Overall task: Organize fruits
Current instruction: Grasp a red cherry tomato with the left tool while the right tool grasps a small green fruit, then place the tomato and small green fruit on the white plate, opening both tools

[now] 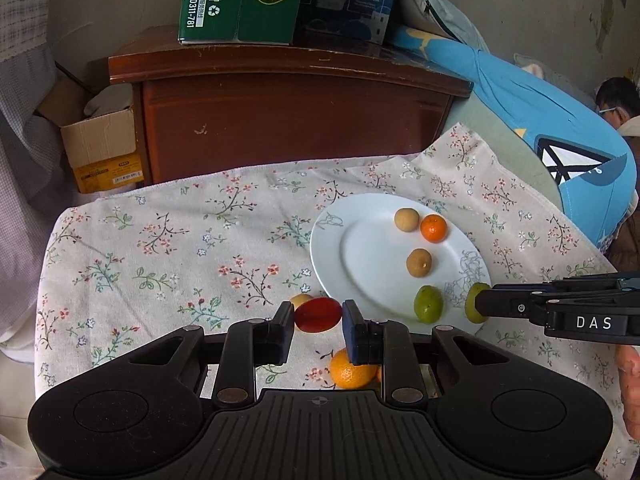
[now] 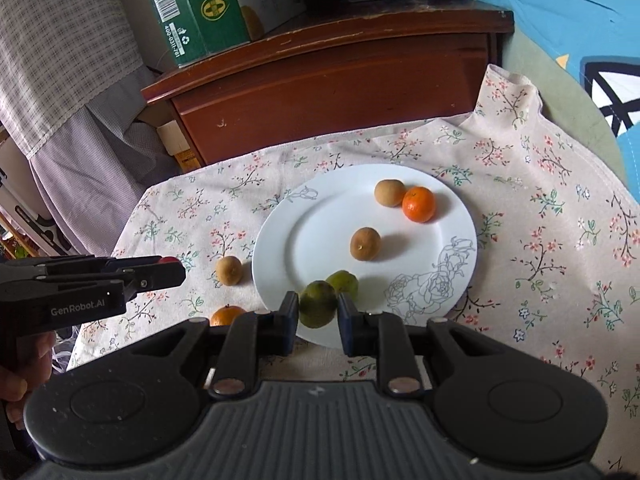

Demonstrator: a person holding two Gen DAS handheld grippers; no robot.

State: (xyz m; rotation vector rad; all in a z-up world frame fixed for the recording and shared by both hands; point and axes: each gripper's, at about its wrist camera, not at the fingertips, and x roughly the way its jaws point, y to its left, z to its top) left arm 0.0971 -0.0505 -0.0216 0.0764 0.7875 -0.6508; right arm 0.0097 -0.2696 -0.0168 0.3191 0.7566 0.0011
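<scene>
Red fruit (image 1: 318,314) clamped between left gripper (image 1: 318,320) pads, long axis crosswise, held above the cloth just off the white plate (image 1: 360,220) rim; plate lies forward-right. Green fruit (image 2: 318,304) pinched in right gripper (image 2: 318,310), over the plate's near edge beside another green fruit (image 2: 343,282). Nearer the drop: right.

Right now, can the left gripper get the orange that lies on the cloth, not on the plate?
Probably not yet. The left gripper is shut on a red fruit, so it has no free grip. The orange lies on the cloth just beneath it, uncovered.
</scene>
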